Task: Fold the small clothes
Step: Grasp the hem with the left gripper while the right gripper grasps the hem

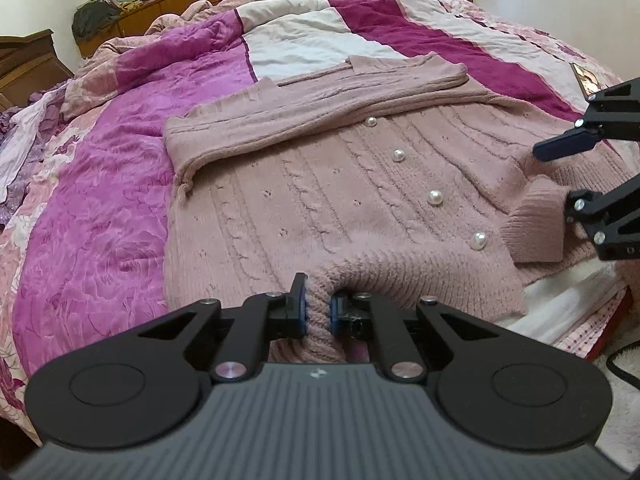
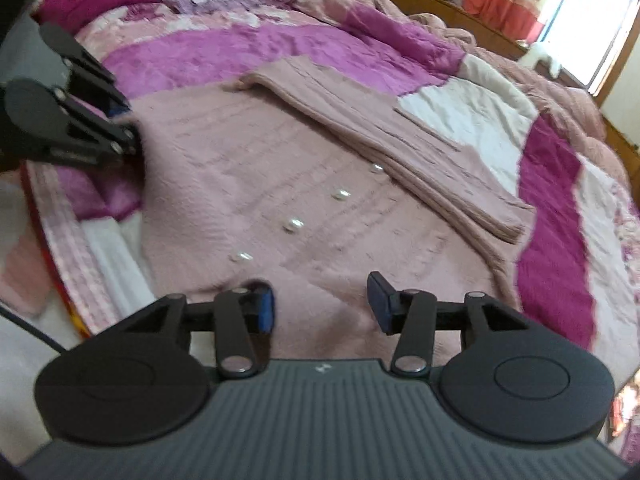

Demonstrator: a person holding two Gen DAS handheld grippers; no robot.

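Observation:
A dusty-pink cable-knit cardigan [image 1: 320, 184] with pearl buttons [image 1: 435, 197] lies flat on the bed, one sleeve [image 1: 304, 108] folded across its upper part. My left gripper [image 1: 318, 312] is shut on the ribbed bottom hem, which bunches between the blue pads. The other sleeve's ribbed cuff [image 1: 536, 228] rests on the cardigan at its right edge, next to my right gripper [image 1: 560, 176], whose fingers stand apart. In the right wrist view the right gripper [image 2: 322, 304] is open over the cardigan [image 2: 280, 184] with nothing pressed between its pads; the left gripper [image 2: 124, 136] shows at the left.
A pink, magenta and white patchwork quilt [image 1: 100, 208] covers the bed. The near edge of the mattress [image 1: 568, 312] drops off at the lower right. A wooden headboard shelf [image 1: 168, 12] with clutter runs along the back. A curtained window [image 2: 592, 12] is bright.

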